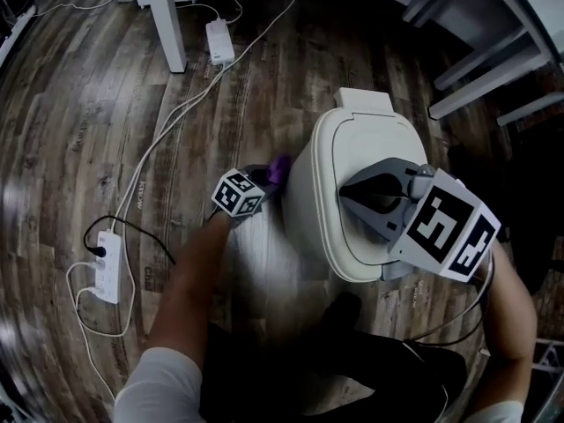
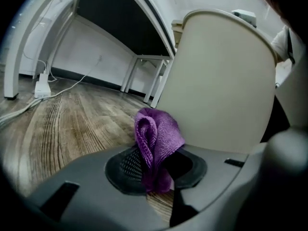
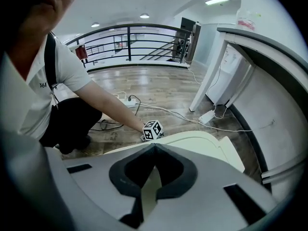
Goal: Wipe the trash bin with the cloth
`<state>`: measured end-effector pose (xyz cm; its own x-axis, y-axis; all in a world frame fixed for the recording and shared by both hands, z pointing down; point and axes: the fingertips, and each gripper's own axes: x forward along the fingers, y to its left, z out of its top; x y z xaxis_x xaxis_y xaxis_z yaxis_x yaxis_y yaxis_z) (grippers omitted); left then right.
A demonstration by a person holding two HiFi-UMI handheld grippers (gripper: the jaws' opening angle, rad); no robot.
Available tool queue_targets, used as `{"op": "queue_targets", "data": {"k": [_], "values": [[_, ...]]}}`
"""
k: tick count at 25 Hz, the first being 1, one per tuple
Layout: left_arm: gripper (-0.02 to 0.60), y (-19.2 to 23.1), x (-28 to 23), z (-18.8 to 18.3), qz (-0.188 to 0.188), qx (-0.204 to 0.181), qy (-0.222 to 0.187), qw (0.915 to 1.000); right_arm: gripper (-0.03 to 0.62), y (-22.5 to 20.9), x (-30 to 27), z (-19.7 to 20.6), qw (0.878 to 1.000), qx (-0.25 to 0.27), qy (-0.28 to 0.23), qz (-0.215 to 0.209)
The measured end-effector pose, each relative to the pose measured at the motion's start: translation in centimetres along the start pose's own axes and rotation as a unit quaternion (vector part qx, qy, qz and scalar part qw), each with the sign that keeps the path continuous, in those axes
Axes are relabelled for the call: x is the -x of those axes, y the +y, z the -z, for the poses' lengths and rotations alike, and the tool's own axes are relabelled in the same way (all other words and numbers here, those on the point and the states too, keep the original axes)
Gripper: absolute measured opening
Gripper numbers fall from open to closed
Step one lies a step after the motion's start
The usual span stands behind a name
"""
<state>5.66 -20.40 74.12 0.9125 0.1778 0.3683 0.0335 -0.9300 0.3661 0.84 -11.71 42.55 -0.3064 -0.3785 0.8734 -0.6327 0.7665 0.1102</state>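
Observation:
A cream trash bin (image 1: pixel 328 161) with its lid down stands on the wooden floor in the middle of the head view. My left gripper (image 2: pixel 156 170) is shut on a folded purple cloth (image 2: pixel 159 136). The cloth (image 1: pixel 278 167) rests against the bin's left side wall (image 2: pixel 221 81), low near the floor. My right gripper (image 1: pixel 348 192) hovers just over the lid (image 3: pixel 197 141), its jaws shut with nothing between them. In the right gripper view the left gripper's marker cube (image 3: pixel 152 130) shows beyond the lid's edge.
A white power strip (image 1: pixel 107 267) with black and white cables lies on the floor at the left. Another strip (image 1: pixel 219 40) sits near a white table leg (image 1: pixel 167 16) behind. White desk frames (image 1: pixel 493 60) stand at the back right. The person's dark-trousered knees are close below the bin.

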Motion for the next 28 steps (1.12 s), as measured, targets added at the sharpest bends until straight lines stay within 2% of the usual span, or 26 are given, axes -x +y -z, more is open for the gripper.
{"op": "queue_targets", "data": {"k": [4, 9, 16, 21, 28], "values": [[0.089, -0.1, 0.0, 0.4, 0.007, 0.017, -0.009, 0.9998, 0.005, 0.0, 0.1, 0.0, 1.000, 0.006, 0.000, 0.006], [0.089, -0.7, -0.3, 2.3, 0.024, 0.000, 0.030, 0.9993, 0.005, 0.0, 0.2, 0.0, 1.000, 0.002, -0.010, 0.010], [0.089, -1.7, -0.3, 4.2, 0.031, 0.014, 0.051, 0.9981, 0.005, 0.1, 0.4, -0.1, 1.000, 0.003, -0.019, 0.016], [0.089, -2.8, -0.2, 5.5, 0.050, 0.023, 0.065, 0.9964, 0.005, -0.1, 0.5, -0.3, 1.000, 0.001, -0.024, 0.016], [0.089, -4.6, 0.3, 6.7, 0.077, 0.005, 0.086, 0.9933, 0.005, -0.2, 0.5, -0.3, 0.999, -0.021, -0.041, 0.009]]}}
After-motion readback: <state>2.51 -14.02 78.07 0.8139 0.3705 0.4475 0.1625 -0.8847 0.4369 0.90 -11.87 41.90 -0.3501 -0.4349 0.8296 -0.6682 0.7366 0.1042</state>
